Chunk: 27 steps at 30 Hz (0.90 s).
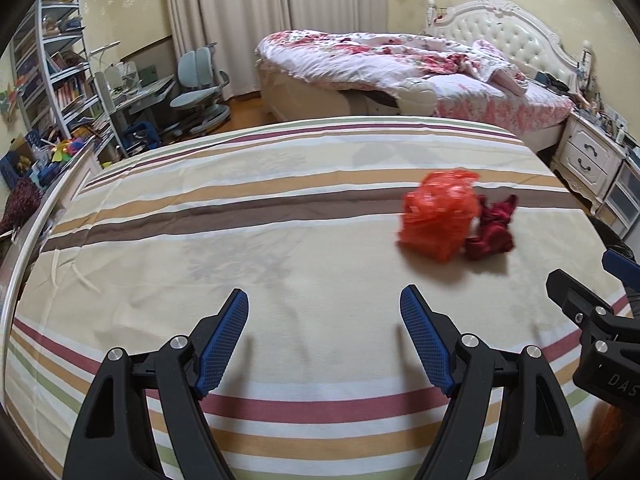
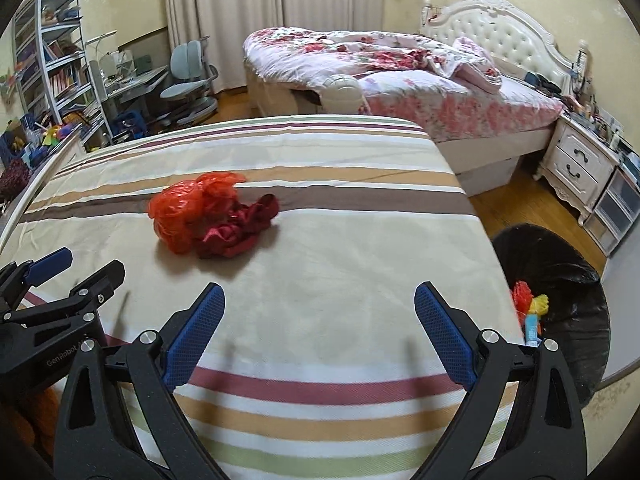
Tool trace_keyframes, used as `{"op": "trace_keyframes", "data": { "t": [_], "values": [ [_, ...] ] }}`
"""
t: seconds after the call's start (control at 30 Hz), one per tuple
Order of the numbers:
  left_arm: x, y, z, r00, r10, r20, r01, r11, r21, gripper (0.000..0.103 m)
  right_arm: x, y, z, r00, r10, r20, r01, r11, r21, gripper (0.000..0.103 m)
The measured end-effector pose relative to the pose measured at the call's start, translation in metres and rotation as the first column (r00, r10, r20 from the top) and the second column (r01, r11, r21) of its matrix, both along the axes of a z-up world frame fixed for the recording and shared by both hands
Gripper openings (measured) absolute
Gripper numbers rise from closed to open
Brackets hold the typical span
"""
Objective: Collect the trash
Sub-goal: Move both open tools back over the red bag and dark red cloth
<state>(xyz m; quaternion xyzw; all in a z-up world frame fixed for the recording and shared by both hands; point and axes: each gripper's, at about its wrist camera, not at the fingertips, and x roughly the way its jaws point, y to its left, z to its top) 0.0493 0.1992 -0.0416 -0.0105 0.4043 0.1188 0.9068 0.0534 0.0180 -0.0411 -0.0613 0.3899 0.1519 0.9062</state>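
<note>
A crumpled orange plastic bag [image 1: 438, 216] lies on the striped bedsheet [image 1: 240, 240], touching a dark red crumpled cloth [image 1: 494, 232] on its right. In the right wrist view the orange plastic bag [image 2: 188, 210] and the red cloth [image 2: 240, 228] sit ahead and to the left. My left gripper [image 1: 324, 312] hovers open over bare sheet, short of the bag and left of it. My right gripper [image 2: 320, 312] is open too, nothing between its fingers. Each gripper shows at the edge of the other's view.
A black-lined trash bin [image 2: 560, 280] holding colourful scraps stands on the floor past the sheet's right edge. Beyond are a floral bed [image 2: 400, 80], a white nightstand [image 2: 576, 168], a desk chair [image 2: 188, 76] and a bookshelf [image 2: 52, 60].
</note>
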Motion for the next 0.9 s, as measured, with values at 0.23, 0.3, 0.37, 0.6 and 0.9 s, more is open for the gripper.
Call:
{"op": "trace_keyframes", "data": {
  "t": [0.23, 0.3, 0.37, 0.6, 0.9],
  "values": [
    [-0.004, 0.028, -0.001, 0.999, 0.049, -0.008, -0.049, 0.999, -0.015, 0.076, 0.015, 0.043, -0.001, 1.000, 0.027, -0.010, -0.027, 0.999, -0.037, 0.094],
    [-0.005, 0.033, -0.002, 0.998, 0.056, -0.007, -0.056, 0.998, -0.021, 0.076, 0.019, 0.051, -0.002, 1.000, 0.018, -0.012, -0.019, 0.998, -0.053, 0.094],
    [-0.005, 0.036, -0.002, 0.998, 0.060, -0.008, -0.060, 0.998, -0.035, 0.076, 0.024, 0.054, -0.003, 1.000, 0.007, -0.018, -0.008, 0.998, -0.062, 0.094],
    [-0.006, 0.040, -0.003, 0.998, 0.058, -0.008, -0.058, 0.996, -0.068, 0.076, 0.035, 0.040, -0.006, 0.998, -0.053, -0.043, 0.049, 0.996, -0.071, 0.094],
    [-0.002, 0.038, -0.005, 0.999, 0.038, -0.018, -0.039, 0.997, -0.062, 0.076, 0.041, 0.023, -0.003, 0.997, -0.063, -0.041, 0.060, 0.997, -0.054, 0.093]
  ]
}}
